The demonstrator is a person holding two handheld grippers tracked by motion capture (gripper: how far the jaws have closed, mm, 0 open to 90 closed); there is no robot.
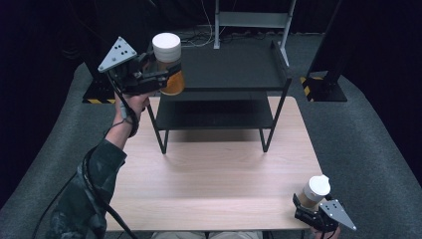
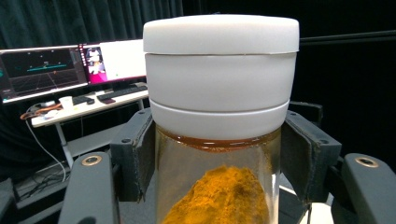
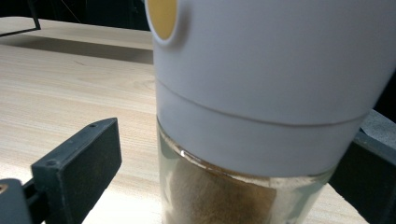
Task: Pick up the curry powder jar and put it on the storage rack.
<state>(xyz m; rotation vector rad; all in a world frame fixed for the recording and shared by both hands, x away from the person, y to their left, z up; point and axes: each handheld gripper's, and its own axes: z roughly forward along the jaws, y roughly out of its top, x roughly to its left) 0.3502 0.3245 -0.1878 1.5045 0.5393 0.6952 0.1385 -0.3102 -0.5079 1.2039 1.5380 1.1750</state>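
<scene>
My left gripper (image 1: 166, 78) is raised at the back left, shut on a glass jar (image 1: 168, 59) with a white lid and orange powder. It hangs by the left end of the black rack's top shelf (image 1: 234, 67). In the left gripper view the pads (image 2: 140, 154) press both sides of the jar (image 2: 219, 93) just under its lid. My right gripper (image 1: 309, 211) sits at the table's front right corner, around a second jar (image 1: 314, 191) with a white spout lid and pale brown powder. In the right gripper view its left finger (image 3: 79, 172) stands apart from that jar's (image 3: 261, 93) glass.
The black two-shelf rack stands at the back of the wooden table (image 1: 214, 174), and its lower shelf (image 1: 214, 114) is bare. A grey carpet surrounds the table. Dark stands and cables lie behind the rack. A desk with monitors (image 2: 70, 70) is far off.
</scene>
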